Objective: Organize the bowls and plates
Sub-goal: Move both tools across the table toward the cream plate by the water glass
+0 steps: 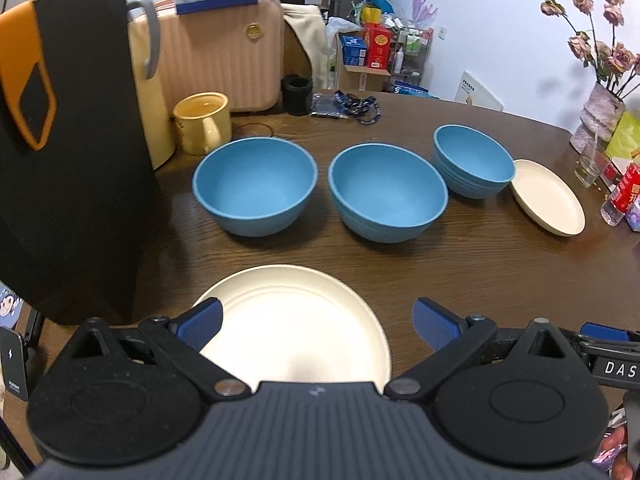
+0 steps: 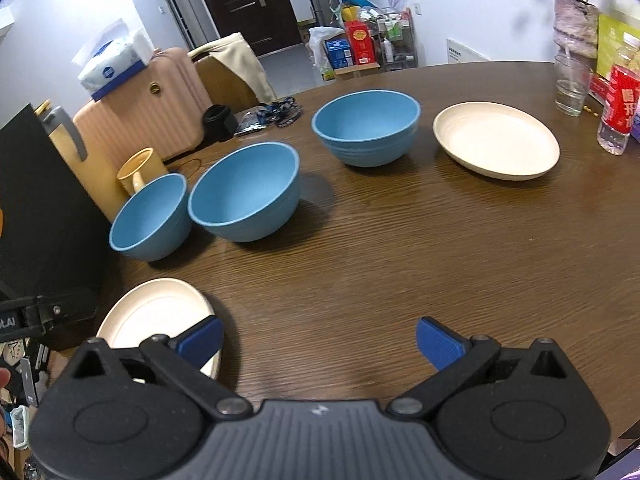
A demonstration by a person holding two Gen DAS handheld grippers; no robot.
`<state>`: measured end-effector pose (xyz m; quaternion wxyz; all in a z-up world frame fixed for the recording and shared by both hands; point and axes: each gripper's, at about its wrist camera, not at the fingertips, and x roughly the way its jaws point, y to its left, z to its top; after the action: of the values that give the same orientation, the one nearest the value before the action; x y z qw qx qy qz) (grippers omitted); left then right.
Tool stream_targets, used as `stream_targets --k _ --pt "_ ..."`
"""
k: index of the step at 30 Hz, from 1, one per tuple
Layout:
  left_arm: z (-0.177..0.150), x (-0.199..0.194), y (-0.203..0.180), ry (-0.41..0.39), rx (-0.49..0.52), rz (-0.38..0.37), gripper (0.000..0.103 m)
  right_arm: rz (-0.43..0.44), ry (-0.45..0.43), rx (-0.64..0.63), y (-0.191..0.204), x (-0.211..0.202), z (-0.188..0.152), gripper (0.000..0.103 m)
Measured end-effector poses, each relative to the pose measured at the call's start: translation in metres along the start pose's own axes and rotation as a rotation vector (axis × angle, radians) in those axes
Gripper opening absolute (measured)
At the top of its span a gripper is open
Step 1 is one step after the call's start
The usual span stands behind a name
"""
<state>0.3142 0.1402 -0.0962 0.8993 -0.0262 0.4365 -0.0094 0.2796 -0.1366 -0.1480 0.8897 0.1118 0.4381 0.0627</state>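
Note:
Three blue bowls stand in a row on the brown table: left bowl (image 1: 256, 186) (image 2: 150, 216), middle bowl (image 1: 387, 192) (image 2: 245, 191), right bowl (image 1: 472, 160) (image 2: 366, 126). A cream plate (image 1: 296, 324) (image 2: 158, 316) lies near the front edge, under my left gripper (image 1: 318, 324), which is open and empty just above it. A second cream plate (image 1: 548, 196) (image 2: 496, 140) lies at the right, beside the right bowl. My right gripper (image 2: 320, 340) is open and empty over bare table, right of the near plate.
A black paper bag (image 1: 68, 152) stands at the left, with a yellow mug (image 1: 204, 122) and a pink suitcase (image 1: 216, 60) behind the bowls. A vase (image 2: 576, 28), a glass (image 2: 570, 88) and a water bottle (image 2: 618, 100) stand at the right edge.

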Motion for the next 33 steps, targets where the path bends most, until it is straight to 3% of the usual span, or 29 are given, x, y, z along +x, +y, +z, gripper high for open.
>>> stream_targets --k 33 --pt "0.07 0.06 -0.212 0.021 0.086 -0.037 0.103 -0.049 0.012 0.054 -0.196 0.019 0.108 0.103"
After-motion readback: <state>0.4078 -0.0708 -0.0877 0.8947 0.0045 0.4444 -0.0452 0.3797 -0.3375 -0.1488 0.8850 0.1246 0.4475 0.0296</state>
